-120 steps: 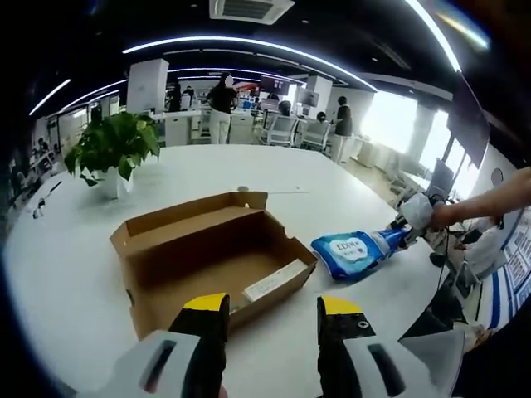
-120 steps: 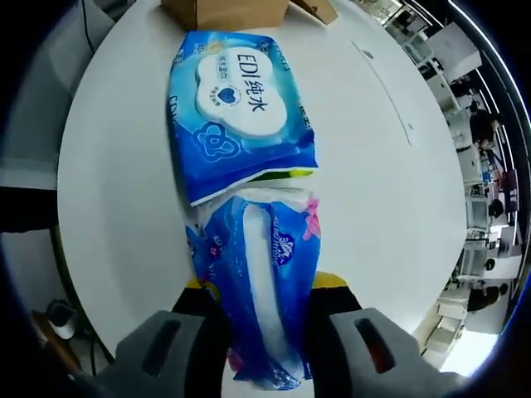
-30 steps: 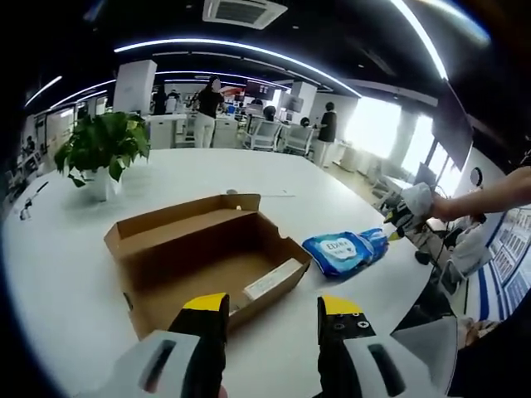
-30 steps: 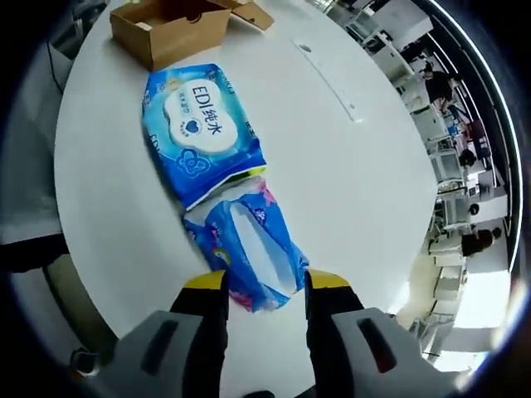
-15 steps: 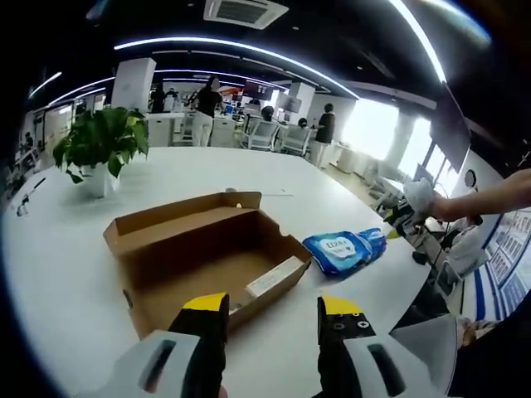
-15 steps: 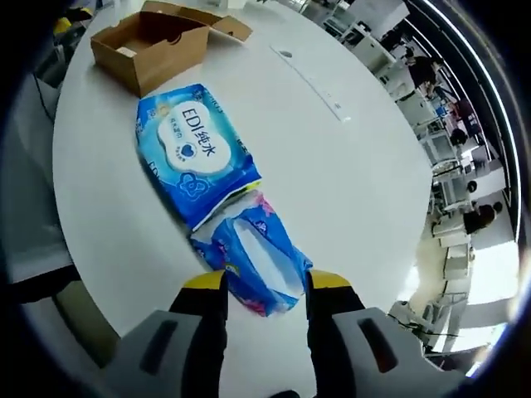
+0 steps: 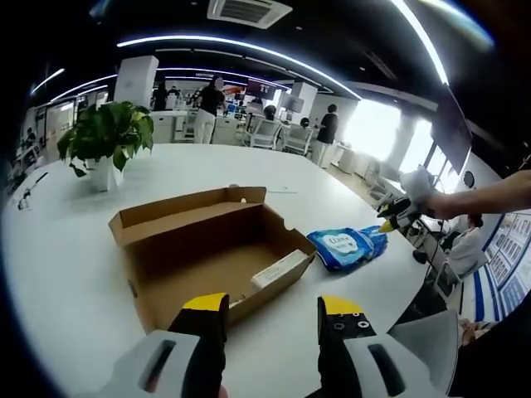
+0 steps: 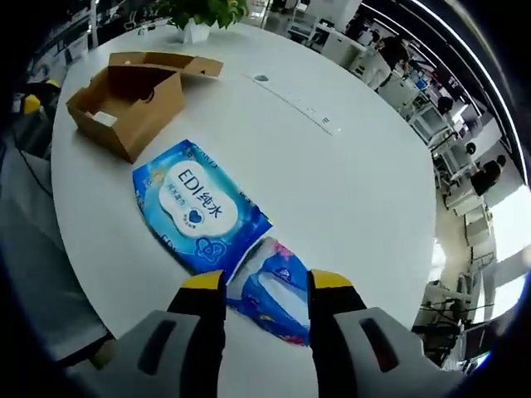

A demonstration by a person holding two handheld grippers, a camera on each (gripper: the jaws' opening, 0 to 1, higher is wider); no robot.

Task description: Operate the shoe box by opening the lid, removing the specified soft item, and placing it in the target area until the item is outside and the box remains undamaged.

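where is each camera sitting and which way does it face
Left gripper view: rides the left gripper, facing across the white table at the open shoe box; a forearm shows at right.
Right gripper view: rides the right gripper, looking down at the wet wipes pack.
Shared: box, pack, table, potted plant.

Wipes pack (image 7: 344, 247) lies on table (image 7: 66, 249) right of open box (image 7: 207, 249).
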